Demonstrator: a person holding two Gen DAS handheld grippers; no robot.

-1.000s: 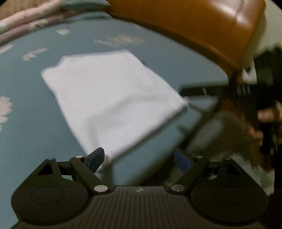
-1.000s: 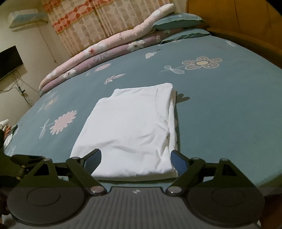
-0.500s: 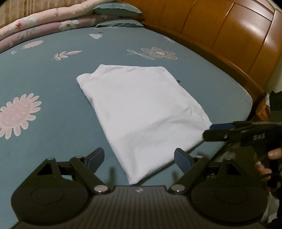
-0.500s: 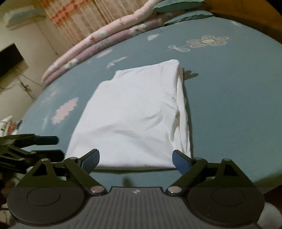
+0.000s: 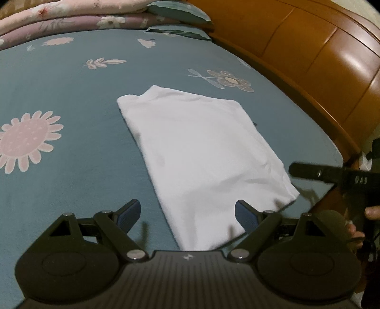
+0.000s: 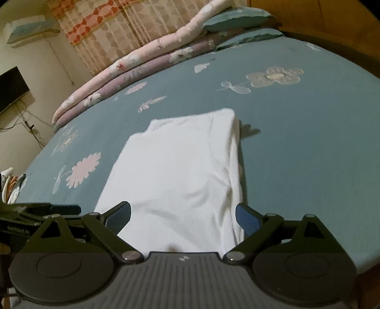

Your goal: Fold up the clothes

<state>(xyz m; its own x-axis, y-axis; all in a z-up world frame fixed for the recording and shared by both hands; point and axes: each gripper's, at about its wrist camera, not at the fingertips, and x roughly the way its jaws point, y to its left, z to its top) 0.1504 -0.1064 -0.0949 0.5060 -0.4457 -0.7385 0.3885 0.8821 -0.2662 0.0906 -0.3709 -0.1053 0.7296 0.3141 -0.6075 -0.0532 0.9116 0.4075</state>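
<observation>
Left wrist view: left gripper [image 5: 187, 214] has its jaws spread wide, nothing between them, blue pads [image 5: 129, 215] visible on both fingers. The folded white garment [image 5: 201, 164] lies flat on the teal flowered bedsheet [image 5: 71, 147], straight ahead of the tool and running away up and to the left; its near corner sits between the two fingers and partly behind the gripper body, whether it is touching I cannot tell. Right of this tool, the other gripper's black finger pokes in from the frame edge, tip near the garment's right corner, with a hand [image 5: 356, 228] gripping its handle lower down. Wooden headboard [image 5: 320, 71] curves along the far right; rolled pink and purple quilts [image 5: 71, 16] and a teal pillow [image 5: 175, 12] lie at the far end of the bed. Right wrist view: right gripper [image 6: 182, 216] also stands wide open and empty. The garment is dead ahead, its near edge spanning the gap between the fingers, thicker folded edge along its right side. The left gripper's dark finger shows at the left, beside the garment's near left corner. Beyond: patterned curtain [image 6: 114, 31], a wall-mounted screen [image 6: 11, 88] far left.
</observation>
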